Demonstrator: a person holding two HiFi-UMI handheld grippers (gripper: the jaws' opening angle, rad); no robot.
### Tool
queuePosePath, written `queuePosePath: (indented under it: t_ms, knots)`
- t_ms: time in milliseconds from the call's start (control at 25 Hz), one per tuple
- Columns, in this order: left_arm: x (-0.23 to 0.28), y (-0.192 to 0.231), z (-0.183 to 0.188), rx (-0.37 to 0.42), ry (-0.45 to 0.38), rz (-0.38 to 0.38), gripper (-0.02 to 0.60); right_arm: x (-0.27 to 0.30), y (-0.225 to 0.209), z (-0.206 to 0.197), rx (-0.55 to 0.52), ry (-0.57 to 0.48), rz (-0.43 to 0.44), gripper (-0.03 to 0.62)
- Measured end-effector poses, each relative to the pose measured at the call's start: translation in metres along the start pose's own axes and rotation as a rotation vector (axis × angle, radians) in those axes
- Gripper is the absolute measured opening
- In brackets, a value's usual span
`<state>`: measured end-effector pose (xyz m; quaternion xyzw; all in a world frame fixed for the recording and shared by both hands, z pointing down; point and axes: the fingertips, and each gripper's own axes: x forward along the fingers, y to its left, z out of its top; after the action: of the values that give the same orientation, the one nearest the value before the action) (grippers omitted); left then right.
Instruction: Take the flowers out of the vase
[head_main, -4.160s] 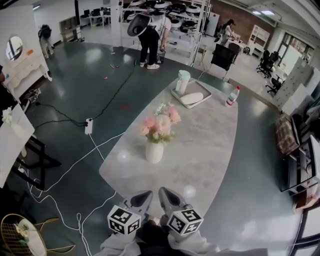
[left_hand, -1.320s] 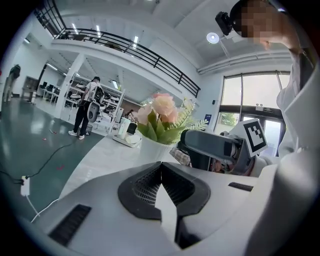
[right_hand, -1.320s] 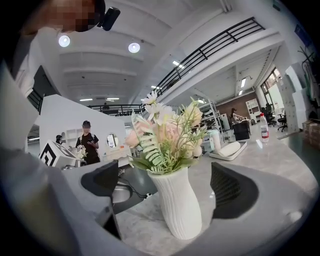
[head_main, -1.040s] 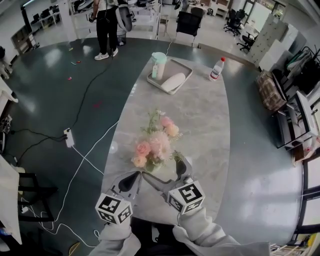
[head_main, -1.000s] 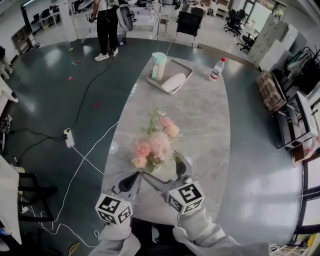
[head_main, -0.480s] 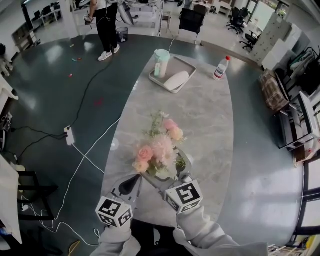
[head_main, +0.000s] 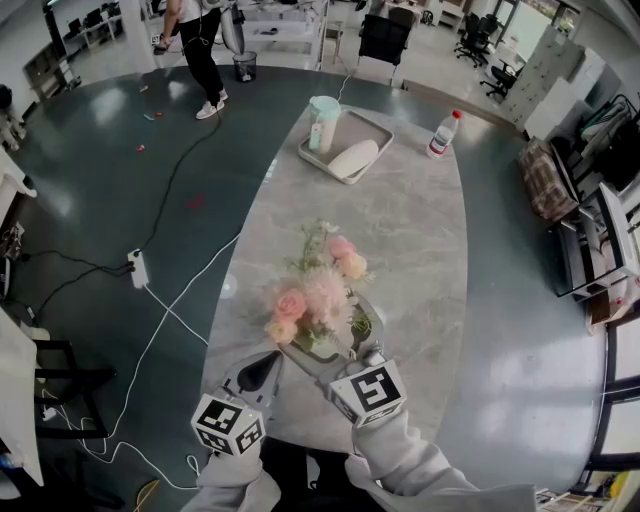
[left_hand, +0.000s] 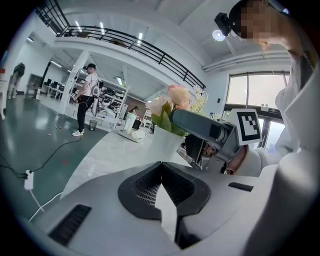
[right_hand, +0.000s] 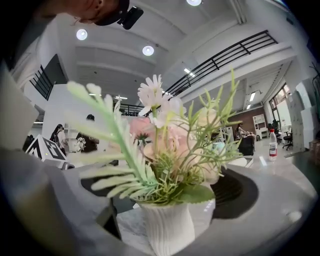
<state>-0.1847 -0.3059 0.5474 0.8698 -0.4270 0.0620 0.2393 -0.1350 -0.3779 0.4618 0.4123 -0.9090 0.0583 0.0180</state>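
Flowers (head_main: 315, 290) still in vase (right_hand: 167, 229); right gripper (head_main: 337, 342) moved in, wide open around vase; left gripper (head_main: 266, 364) closed, empty.

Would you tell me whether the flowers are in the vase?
In: the flowers' stems and leaves rise from the mouth of the upright white vase.

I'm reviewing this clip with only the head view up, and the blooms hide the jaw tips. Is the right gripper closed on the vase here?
Observer: No. The right gripper view shows the right gripper with its jaws apart and the white ribbed vase standing between them. The table shows in the gap beside one jaw.
Operator: Does the left one hold a stem?
Observer: No. In the left gripper view the left gripper has its jaws together with nothing between them. The flowers stand farther off, past the other gripper's jaw.
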Motion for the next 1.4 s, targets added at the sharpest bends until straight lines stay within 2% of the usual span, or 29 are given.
queuePosePath:
  t_ms: [280,400,440,640,720,760,1040,1400]
  knots:
    - [-0.004,0.0,-0.007,-0.011,0.014,0.004,0.002,-0.005,0.0,0.011,-0.029,-0.042,-0.017,0.566]
    - [-0.008,0.0,-0.01,-0.016,0.018,0.007,0.002,-0.008,-0.002,0.014,-0.04,-0.053,-0.038,0.427]
    - [-0.009,-0.001,-0.011,-0.017,0.019,0.009,0.002,-0.01,-0.003,0.014,-0.036,-0.049,-0.045,0.408]
    - [-0.012,-0.004,-0.013,-0.02,0.018,0.01,0.002,-0.013,-0.005,0.009,-0.029,-0.025,-0.051,0.39]
    - [-0.012,-0.004,-0.013,-0.02,0.019,0.01,0.002,-0.015,-0.006,0.009,-0.038,-0.033,-0.059,0.297]
    - [-0.013,-0.004,-0.014,-0.02,0.019,0.01,0.002,-0.016,-0.006,0.01,-0.045,-0.036,-0.06,0.282]
    - [-0.014,-0.005,-0.014,-0.02,0.018,0.006,0.002,-0.017,-0.005,0.008,-0.076,-0.027,-0.075,0.201]
    - [-0.013,-0.009,-0.012,-0.022,0.013,-0.001,0.002,-0.018,-0.002,0.009,-0.066,-0.007,-0.056,0.108]
